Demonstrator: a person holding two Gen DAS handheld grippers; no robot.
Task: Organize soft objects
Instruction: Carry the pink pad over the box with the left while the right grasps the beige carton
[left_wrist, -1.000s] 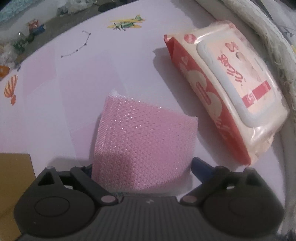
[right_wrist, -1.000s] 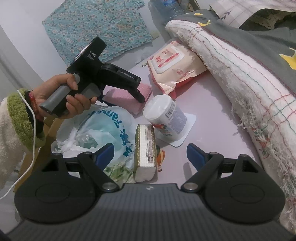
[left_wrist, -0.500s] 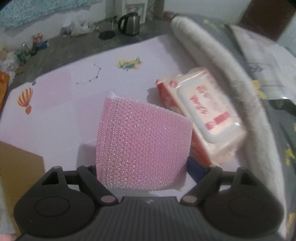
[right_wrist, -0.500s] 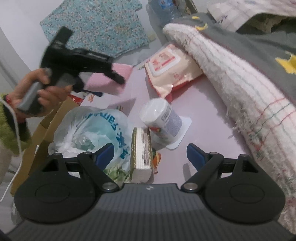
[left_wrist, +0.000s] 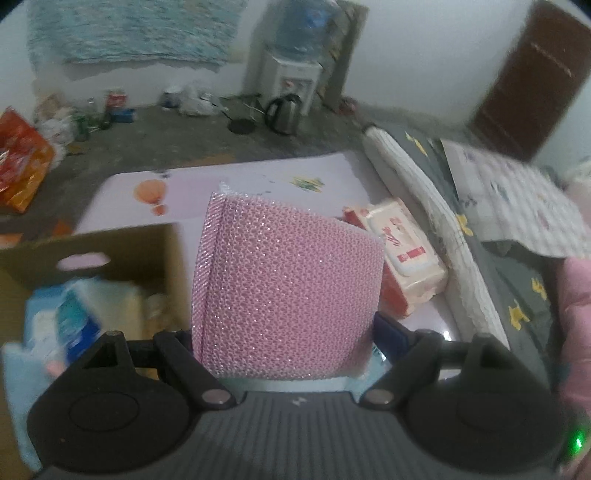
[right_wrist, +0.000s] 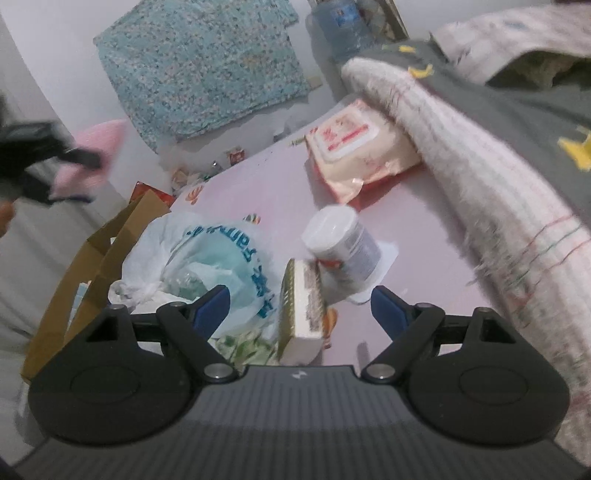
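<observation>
Aloft, pink sponge cloth (left_wrist: 286, 295) between left gripper (left_wrist: 286, 328) fingers.

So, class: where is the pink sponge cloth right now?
The pink sponge cloth is held in the left gripper, lifted above the table between the cardboard box and wet-wipes pack.

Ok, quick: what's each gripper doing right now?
Left gripper: shut on the pink sponge, lifted above the table.
Right gripper: open, holding nothing.
</observation>
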